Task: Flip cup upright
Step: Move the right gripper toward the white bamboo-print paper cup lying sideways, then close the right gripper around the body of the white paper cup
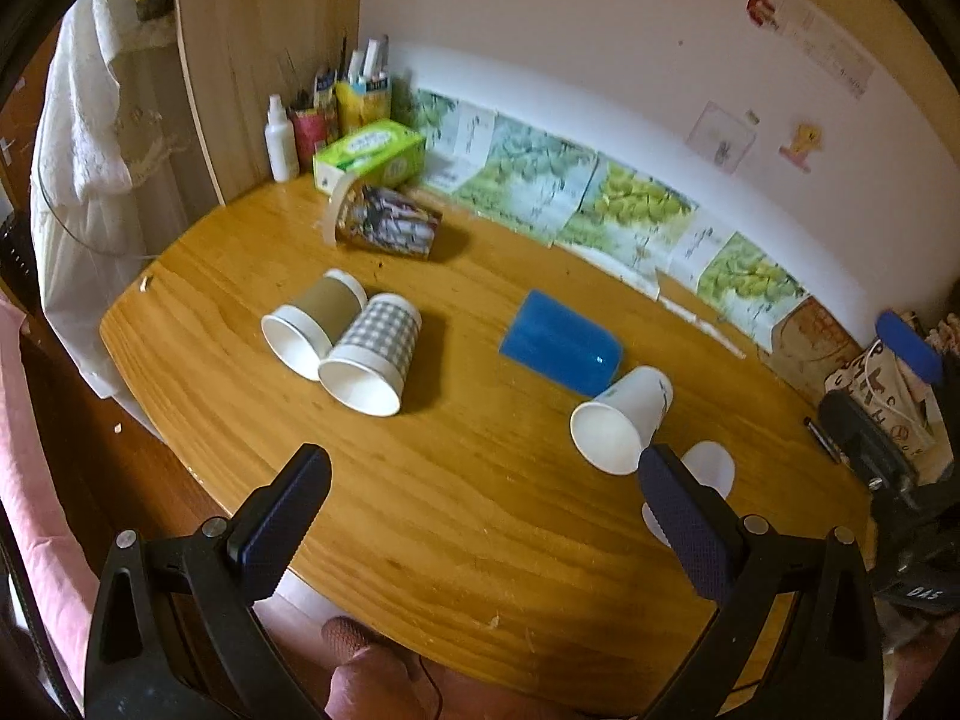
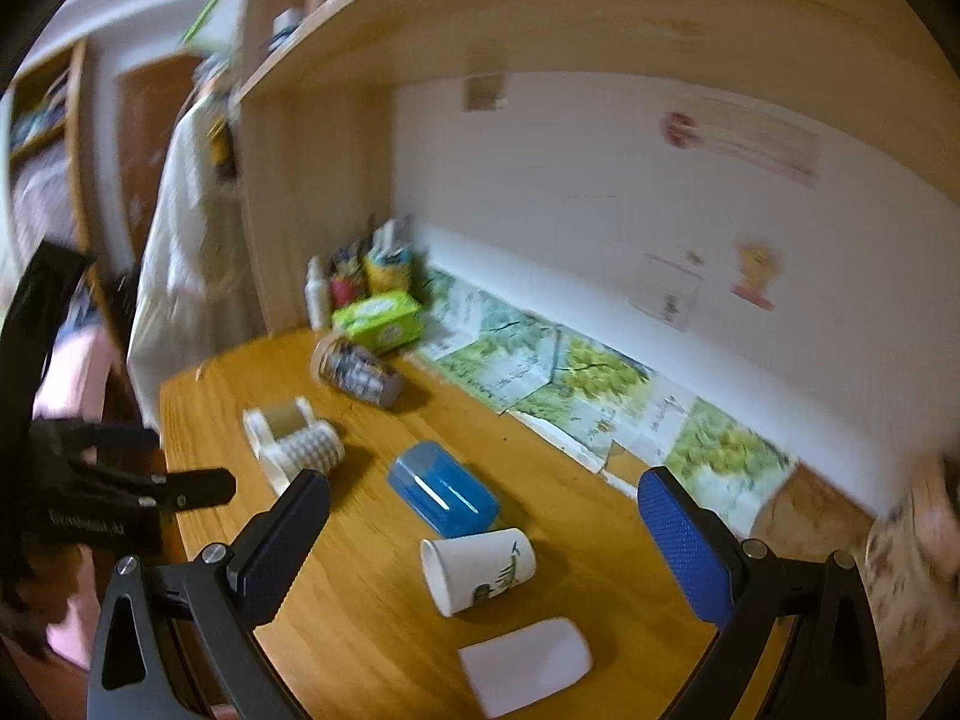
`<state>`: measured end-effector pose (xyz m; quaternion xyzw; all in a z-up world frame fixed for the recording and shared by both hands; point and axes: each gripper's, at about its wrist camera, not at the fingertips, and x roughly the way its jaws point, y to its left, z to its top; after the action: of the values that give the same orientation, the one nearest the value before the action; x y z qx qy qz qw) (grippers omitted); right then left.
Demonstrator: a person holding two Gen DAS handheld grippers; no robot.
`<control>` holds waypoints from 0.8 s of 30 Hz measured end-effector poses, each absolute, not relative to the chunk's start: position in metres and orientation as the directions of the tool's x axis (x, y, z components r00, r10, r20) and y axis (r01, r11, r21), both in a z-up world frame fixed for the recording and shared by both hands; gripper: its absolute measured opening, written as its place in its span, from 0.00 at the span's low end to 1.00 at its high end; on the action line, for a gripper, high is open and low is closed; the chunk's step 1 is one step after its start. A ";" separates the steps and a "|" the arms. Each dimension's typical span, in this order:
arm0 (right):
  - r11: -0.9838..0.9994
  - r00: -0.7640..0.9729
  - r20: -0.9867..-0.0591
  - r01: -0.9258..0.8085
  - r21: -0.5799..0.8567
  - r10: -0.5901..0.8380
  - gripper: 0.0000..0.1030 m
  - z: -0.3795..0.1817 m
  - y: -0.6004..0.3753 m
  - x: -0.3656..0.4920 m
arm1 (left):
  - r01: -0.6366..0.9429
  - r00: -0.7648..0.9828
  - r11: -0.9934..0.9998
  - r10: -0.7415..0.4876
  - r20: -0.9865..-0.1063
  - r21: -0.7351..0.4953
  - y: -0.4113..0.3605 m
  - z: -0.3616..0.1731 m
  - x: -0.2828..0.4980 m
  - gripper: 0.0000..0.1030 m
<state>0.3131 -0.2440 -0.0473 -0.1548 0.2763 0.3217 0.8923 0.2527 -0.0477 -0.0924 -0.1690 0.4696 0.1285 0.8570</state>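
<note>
Several cups lie on their sides on the wooden table [image 1: 468, 516]. A brown-sleeved paper cup [image 1: 312, 321] and a checked paper cup [image 1: 375, 354] lie together at the left. A blue plastic cup [image 1: 561, 351] lies in the middle, a white paper cup [image 1: 621, 420] in front of it, and a plain white cup [image 1: 711, 468] nearest, partly behind my left finger. A printed cup [image 1: 384, 222] lies further back. My left gripper [image 1: 480, 516] is open and empty above the near table edge. My right gripper [image 2: 480, 546] is open and empty, above the white paper cup [image 2: 477, 570], blue cup [image 2: 444, 498] and plain white cup [image 2: 525, 663].
A green tissue box [image 1: 369, 156], a white bottle [image 1: 281, 141] and pen holders [image 1: 360, 96] stand in the back left corner. Printed sheets [image 1: 600, 210] lie along the wall. A bag [image 1: 888, 384] is at the right. A shelf [image 2: 540, 18] hangs overhead. The left gripper [image 2: 120, 498] shows at the right wrist view's left edge.
</note>
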 end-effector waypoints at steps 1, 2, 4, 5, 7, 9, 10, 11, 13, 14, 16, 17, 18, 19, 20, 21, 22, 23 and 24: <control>0.721 0.627 -0.602 -0.682 -0.120 0.494 1.00 -0.050 -0.241 0.315 | -0.379 0.519 0.910 0.058 -0.853 -0.169 -0.048 -0.095 0.255 0.99; 0.695 0.613 -0.613 -0.705 -0.140 0.498 1.00 -0.052 -0.238 0.318 | -0.381 0.511 0.909 0.055 -0.858 -0.169 -0.049 -0.097 0.257 0.99; 0.637 0.583 -0.635 -0.750 -0.179 0.508 1.00 -0.059 -0.232 0.324 | -0.385 0.492 0.908 0.050 -0.869 -0.166 -0.050 -0.102 0.261 0.99; 0.614 0.572 -0.643 -0.765 -0.194 0.510 1.00 -0.062 -0.229 0.326 | -0.388 0.486 0.906 0.046 -0.873 -0.168 -0.050 -0.105 0.262 0.99; 0.547 0.548 -0.672 -0.800 -0.247 0.499 1.00 -0.070 -0.222 0.331 | -0.399 0.473 0.900 0.037 -0.880 -0.177 -0.050 -0.111 0.264 0.99; 0.485 0.525 -0.691 -0.828 -0.281 0.497 1.00 -0.076 -0.217 0.334 | -0.412 0.456 0.892 0.023 -0.890 -0.188 -0.049 -0.116 0.266 0.99; 0.460 0.515 -0.698 -0.839 -0.291 0.497 0.99 -0.078 -0.216 0.335 | -0.419 0.449 0.887 0.016 -0.893 -0.195 -0.048 -0.119 0.267 0.99; 0.427 0.501 -0.709 -0.852 -0.304 0.496 0.99 -0.082 -0.213 0.337 | -0.425 0.444 0.883 0.012 -0.896 -0.199 -0.048 -0.121 0.268 0.99; 0.377 0.475 -0.728 -0.872 -0.313 0.495 0.99 -0.087 -0.210 0.341 | -0.438 0.429 0.877 0.011 -0.903 -0.197 -0.048 -0.125 0.270 0.99; 0.353 0.461 -0.738 -0.881 -0.315 0.493 0.99 -0.090 -0.209 0.343 | -0.443 0.426 0.875 0.012 -0.905 -0.196 -0.047 -0.127 0.270 0.99; 0.300 0.437 -0.761 -0.897 -0.325 0.479 0.99 -0.097 -0.206 0.347 | -0.452 0.425 0.870 0.016 -0.905 -0.197 -0.046 -0.128 0.270 0.99; 0.276 0.429 -0.771 -0.902 -0.333 0.472 0.99 -0.101 -0.205 0.348 | -0.456 0.423 0.868 0.019 -0.906 -0.195 -0.046 -0.129 0.270 0.99; 0.249 0.420 -0.780 -0.907 -0.340 0.463 0.98 -0.105 -0.204 0.350 | -0.461 0.422 0.866 0.022 -0.906 -0.194 -0.045 -0.130 0.270 0.99; 0.222 0.409 -0.792 -0.912 -0.344 0.453 0.97 -0.110 -0.203 0.352 | -0.464 0.421 0.865 0.024 -0.907 -0.193 -0.044 -0.131 0.270 0.99; 0.206 0.399 -0.801 -0.917 -0.343 0.445 0.96 -0.114 -0.202 0.354 | -0.469 0.419 0.862 0.027 -0.908 -0.191 -0.044 -0.132 0.270 0.99; 0.185 0.389 -0.812 -0.921 -0.342 0.434 0.96 -0.118 -0.201 0.356 | -0.474 0.416 0.860 0.030 -0.909 -0.189 -0.044 -0.132 0.269 0.99; 0.163 0.377 -0.823 -0.926 -0.340 0.424 0.96 -0.123 -0.200 0.358 | -0.477 0.416 0.859 0.031 -0.909 -0.189 -0.043 -0.133 0.269 0.99; 0.141 0.366 -0.832 -0.930 -0.339 0.417 0.96 -0.128 -0.199 0.359 | -0.482 0.414 0.856 0.032 -0.910 -0.189 -0.043 -0.134 0.268 0.99; 0.117 0.357 -0.841 -0.933 -0.339 0.407 0.96 -0.133 -0.198 0.360 | -0.486 0.412 0.854 0.034 -0.911 -0.188 -0.042 -0.134 0.268 0.99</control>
<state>0.3601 -0.1975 -0.1329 -0.4525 0.2911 0.4868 0.6882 0.2681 -0.0424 -0.1343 -0.2183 0.5181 0.1600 0.8114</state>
